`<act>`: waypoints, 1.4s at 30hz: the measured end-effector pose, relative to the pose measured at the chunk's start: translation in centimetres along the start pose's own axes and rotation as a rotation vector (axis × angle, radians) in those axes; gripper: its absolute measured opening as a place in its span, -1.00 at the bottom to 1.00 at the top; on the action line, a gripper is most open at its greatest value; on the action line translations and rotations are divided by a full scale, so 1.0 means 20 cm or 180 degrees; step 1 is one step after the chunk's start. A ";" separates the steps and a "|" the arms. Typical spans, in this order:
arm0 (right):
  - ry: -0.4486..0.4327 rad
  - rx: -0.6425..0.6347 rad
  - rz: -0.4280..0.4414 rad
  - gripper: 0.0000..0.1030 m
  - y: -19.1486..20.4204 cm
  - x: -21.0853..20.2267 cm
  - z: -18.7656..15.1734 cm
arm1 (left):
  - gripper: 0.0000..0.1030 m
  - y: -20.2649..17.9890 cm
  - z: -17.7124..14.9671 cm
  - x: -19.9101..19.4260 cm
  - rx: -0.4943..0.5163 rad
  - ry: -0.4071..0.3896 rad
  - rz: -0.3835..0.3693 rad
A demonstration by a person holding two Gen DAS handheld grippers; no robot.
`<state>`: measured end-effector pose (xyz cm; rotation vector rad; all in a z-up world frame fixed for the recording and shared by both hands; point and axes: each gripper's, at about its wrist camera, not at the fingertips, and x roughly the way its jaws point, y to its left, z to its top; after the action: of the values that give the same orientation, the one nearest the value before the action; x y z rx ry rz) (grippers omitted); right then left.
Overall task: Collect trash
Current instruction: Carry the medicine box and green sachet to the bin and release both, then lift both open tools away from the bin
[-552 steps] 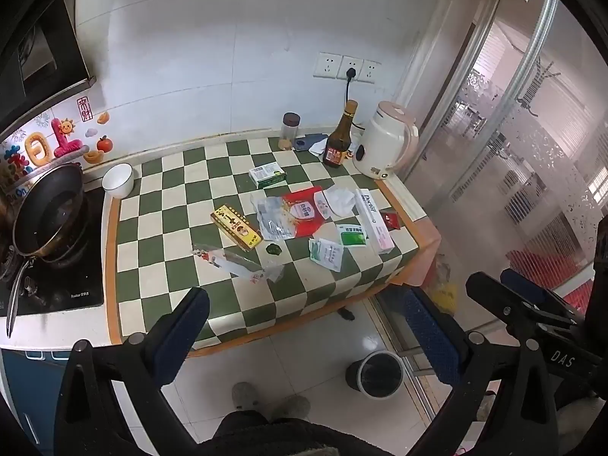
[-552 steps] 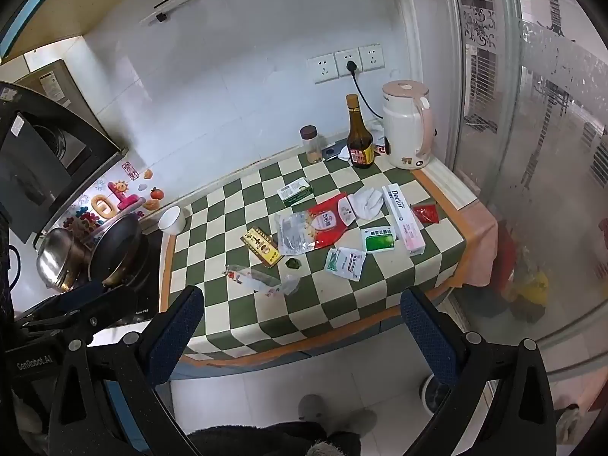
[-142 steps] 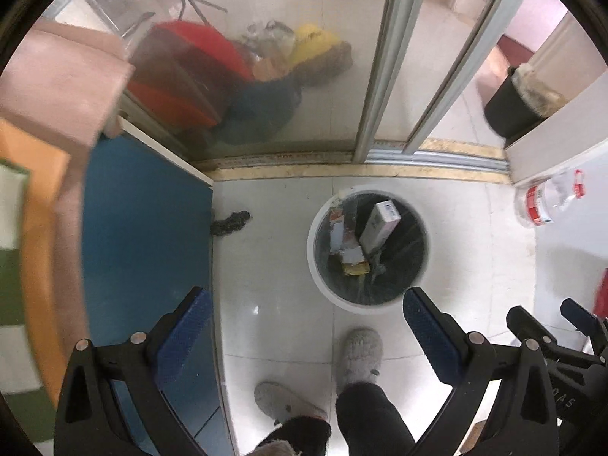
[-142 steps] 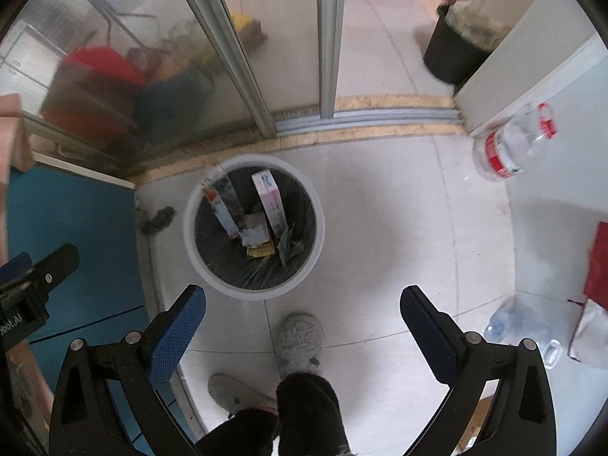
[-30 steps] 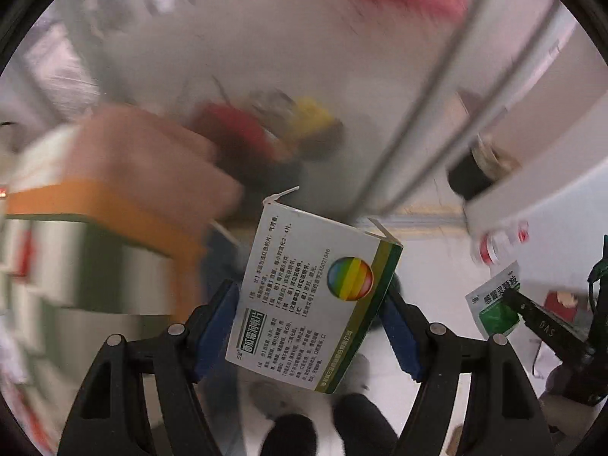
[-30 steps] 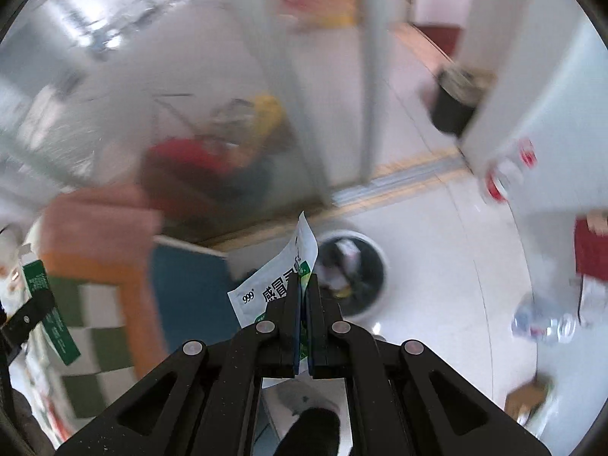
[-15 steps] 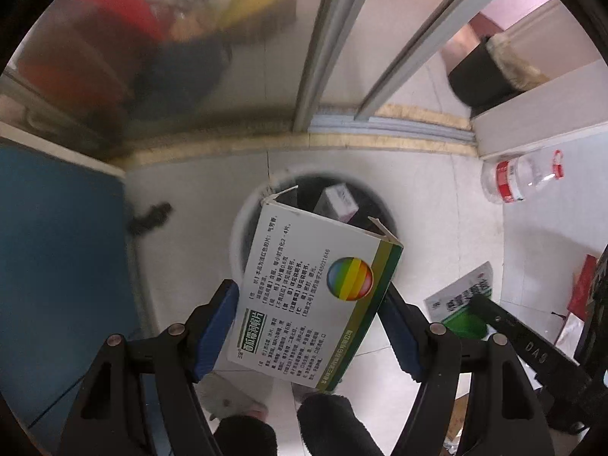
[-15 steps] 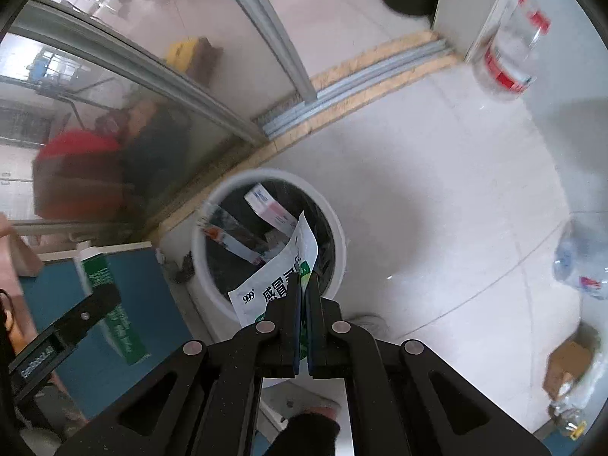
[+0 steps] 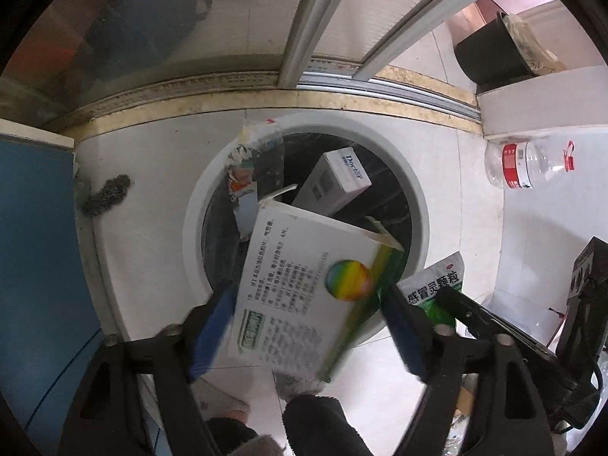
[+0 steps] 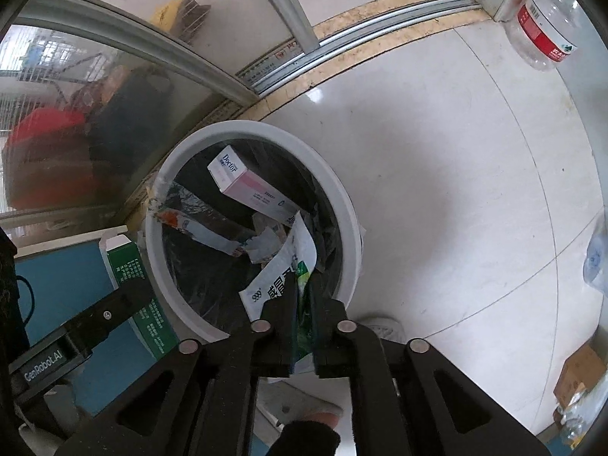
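Note:
A round white-rimmed trash bin point(image 9: 197, 205) point(image 10: 342, 197) with a black liner stands on the floor below both grippers. It holds a pink-and-white Doctor box point(image 9: 334, 178) point(image 10: 247, 186) and wrappers. My left gripper point(image 9: 307, 300) has its jaws spread; the white-and-green medicine box point(image 9: 300, 292) between them looks blurred and tilts over the bin's near rim. The box also shows in the right wrist view point(image 10: 133, 277). My right gripper point(image 10: 302, 296) is shut on a white-and-green sachet point(image 10: 281, 269) point(image 9: 437, 288) over the bin's near edge.
A sliding glass door and its floor track point(image 9: 266, 91) run behind the bin. A blue cabinet side point(image 9: 34, 247) is at left. A clear plastic bottle with a red label point(image 9: 528, 163) point(image 10: 543, 34) lies on the floor. A black bin point(image 9: 494, 53) stands beyond. Slippered feet show below.
Both grippers have dropped closer to the bin. The left jaws have spread and the medicine box between them has tilted and blurred. The right gripper still grips the sachet.

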<state>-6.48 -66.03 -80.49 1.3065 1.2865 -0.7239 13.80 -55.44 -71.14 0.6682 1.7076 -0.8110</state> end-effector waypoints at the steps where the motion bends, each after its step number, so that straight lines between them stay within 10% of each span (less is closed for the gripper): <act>1: 0.0002 -0.0004 -0.0031 -0.56 0.00 0.00 0.00 | 0.86 0.00 0.00 -0.01 -0.0006 -0.0014 0.0004; 11: -0.0253 -0.0296 -0.0413 0.98 0.11 -0.29 -0.04 | 0.89 0.01 -0.07 -0.34 -0.0004 -0.0236 0.0341; 27: -0.0564 -0.0798 -0.0751 1.00 0.47 -1.45 -0.50 | 0.89 -0.14 -0.58 -1.46 -0.0073 -0.0609 0.0810; 42: -0.0825 -0.1067 -0.0505 1.00 0.60 -2.39 -0.87 | 0.89 -0.30 -0.91 -2.20 -0.0264 -0.1080 0.0676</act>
<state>-10.24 -59.81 -28.71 0.8196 1.2448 -0.7246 10.08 -46.30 -24.11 0.6048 1.3314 -0.6579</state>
